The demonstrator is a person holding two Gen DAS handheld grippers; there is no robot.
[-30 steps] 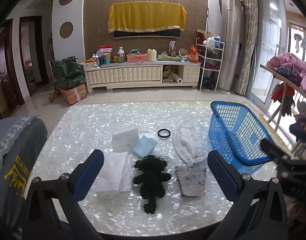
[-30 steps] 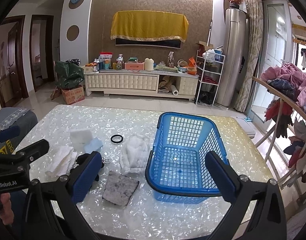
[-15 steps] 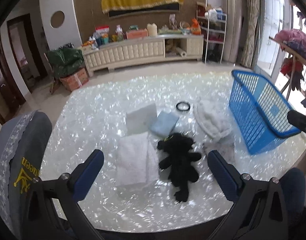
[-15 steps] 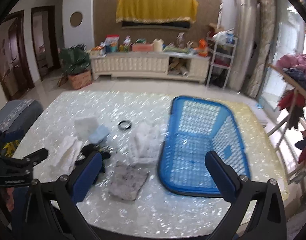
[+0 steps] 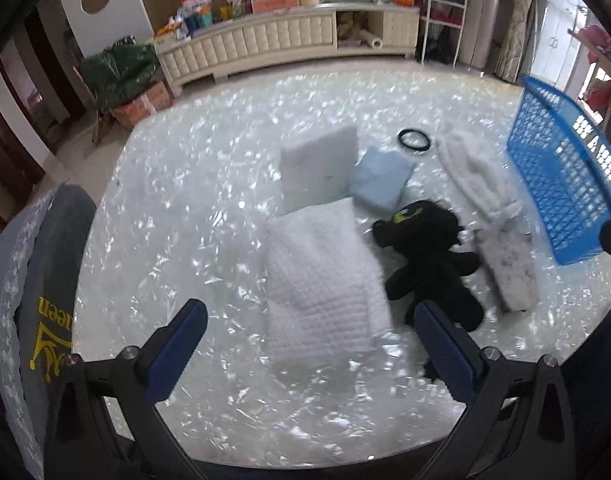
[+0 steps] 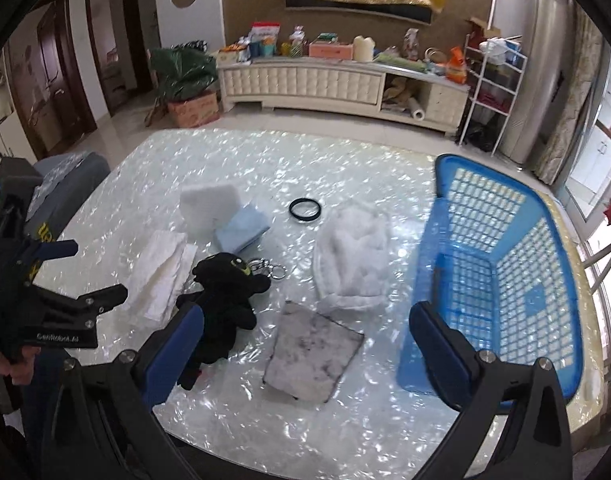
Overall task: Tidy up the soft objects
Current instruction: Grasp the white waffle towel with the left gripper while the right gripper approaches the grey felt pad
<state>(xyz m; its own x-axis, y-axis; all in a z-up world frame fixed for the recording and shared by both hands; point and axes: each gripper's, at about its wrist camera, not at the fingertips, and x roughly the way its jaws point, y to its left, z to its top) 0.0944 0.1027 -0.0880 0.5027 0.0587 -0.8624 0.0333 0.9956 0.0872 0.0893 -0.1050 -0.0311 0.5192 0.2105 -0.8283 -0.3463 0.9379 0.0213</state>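
Trouble could come from the black plush toy [image 5: 425, 264]: it lies touching the white towel [image 5: 321, 280], and its key rings [image 6: 271, 269] could snag or drag a neighbour if you pinch carelessly. Your left gripper [image 5: 311, 340] hangs tilted down over the towel, jaws spread wide, holding nothing. Your right gripper [image 6: 305, 348] hovers low above the grey cloth [image 6: 313, 354], also wide and empty. The soft things all lie on the table [image 6: 345, 160]; the blue basket [image 6: 505, 272] just beside them looks empty. Grab too shallow and the towel may unfold as you lift.
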